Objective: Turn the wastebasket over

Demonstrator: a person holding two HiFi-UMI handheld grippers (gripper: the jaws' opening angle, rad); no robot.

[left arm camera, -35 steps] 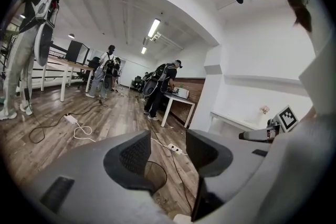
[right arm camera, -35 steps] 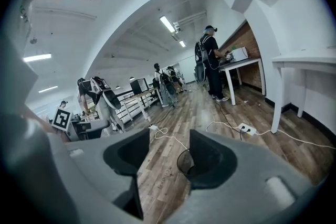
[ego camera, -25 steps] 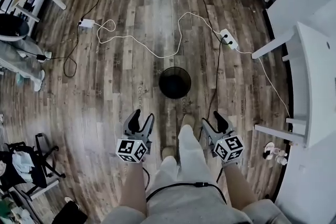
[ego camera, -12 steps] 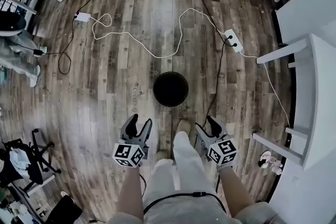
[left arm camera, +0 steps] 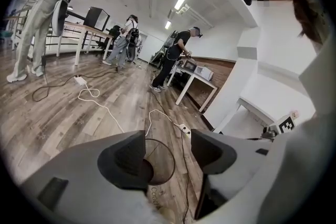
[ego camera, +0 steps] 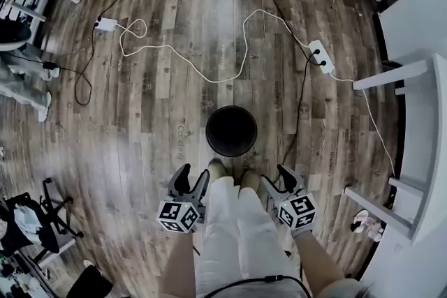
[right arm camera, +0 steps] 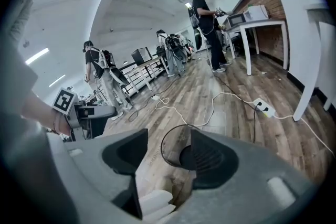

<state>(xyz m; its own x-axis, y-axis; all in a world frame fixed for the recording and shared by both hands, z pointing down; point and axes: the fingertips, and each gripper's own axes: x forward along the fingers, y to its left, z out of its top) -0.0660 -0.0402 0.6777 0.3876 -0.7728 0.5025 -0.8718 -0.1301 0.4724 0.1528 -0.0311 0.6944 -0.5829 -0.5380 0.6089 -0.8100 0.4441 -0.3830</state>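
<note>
Left gripper (ego camera: pixel 193 175) jaws are opening with nothing between them. Right gripper (ego camera: pixel 278 176) jaws stand apart, empty too. Just beyond both, past the person's shoes (ego camera: pixel 216 167), the wastebasket (ego camera: pixel 231 130) stands mouth-up on the floor (ego camera: pixel 160 115).

The right gripper (right arm camera: pixel 168 150) is pictured with its jaws held apart and nothing gripped. Framed in the gap beyond them, the mesh wastebasket (right arm camera: pixel 176 139) is stood upright on the wooden floor (right arm camera: pixel 236 123), where a white cable (right arm camera: pixel 212 105) and power strip (right arm camera: pixel 264 107) are laid.
</note>
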